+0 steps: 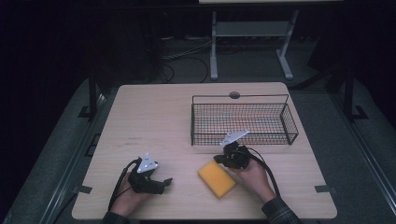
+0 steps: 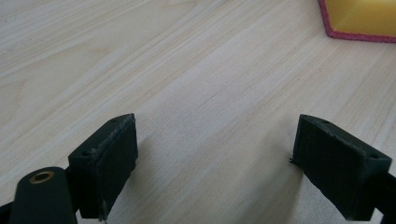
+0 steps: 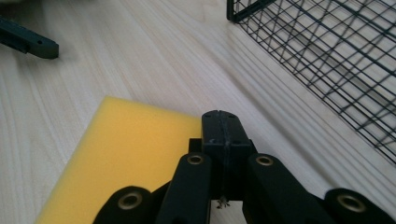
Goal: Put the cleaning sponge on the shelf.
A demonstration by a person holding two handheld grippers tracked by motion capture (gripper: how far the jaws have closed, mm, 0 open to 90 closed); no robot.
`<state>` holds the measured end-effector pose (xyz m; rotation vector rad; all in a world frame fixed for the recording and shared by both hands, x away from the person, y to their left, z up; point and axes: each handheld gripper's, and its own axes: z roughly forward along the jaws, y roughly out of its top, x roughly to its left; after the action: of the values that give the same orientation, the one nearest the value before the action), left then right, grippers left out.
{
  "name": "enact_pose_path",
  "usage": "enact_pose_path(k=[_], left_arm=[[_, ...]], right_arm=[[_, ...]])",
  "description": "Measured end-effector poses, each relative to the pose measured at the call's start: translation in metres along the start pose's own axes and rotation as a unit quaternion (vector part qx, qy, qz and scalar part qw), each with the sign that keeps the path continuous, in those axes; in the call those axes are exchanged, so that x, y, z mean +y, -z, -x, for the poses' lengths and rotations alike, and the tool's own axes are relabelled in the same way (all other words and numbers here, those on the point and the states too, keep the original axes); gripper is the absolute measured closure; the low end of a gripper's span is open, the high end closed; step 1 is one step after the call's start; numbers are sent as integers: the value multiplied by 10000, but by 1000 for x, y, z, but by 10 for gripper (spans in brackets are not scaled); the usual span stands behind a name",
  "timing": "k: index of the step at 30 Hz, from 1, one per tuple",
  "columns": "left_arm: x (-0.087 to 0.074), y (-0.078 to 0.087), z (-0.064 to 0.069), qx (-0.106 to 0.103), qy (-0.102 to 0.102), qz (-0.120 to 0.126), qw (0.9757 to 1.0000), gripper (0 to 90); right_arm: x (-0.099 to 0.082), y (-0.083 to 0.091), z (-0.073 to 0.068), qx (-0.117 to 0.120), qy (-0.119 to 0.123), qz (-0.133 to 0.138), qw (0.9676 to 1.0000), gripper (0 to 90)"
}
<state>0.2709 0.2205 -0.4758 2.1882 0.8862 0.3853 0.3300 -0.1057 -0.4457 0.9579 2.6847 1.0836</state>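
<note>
Right gripper (image 3: 223, 128) fingers closed, empty, over sponge (image 3: 126, 154) edge

You have open table (image 1: 154, 116) across the left and far-left, while the wire basket (image 1: 243, 122) blocks the far right and the yellow sponge (image 1: 216, 178) sits near-centre between your grippers.
</note>
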Motion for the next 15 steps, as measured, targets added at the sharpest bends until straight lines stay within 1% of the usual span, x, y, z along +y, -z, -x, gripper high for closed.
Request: enact_pose_path(k=[10,15], left_arm=[[0,0,0,-4,-4,-2,10000,131],[0,0,0,-4,-6,-2,10000,131]], right_arm=[[4,-5,-8,122,94,-52,9999,896],[4,0,-6,101,65,-65,9999,895]])
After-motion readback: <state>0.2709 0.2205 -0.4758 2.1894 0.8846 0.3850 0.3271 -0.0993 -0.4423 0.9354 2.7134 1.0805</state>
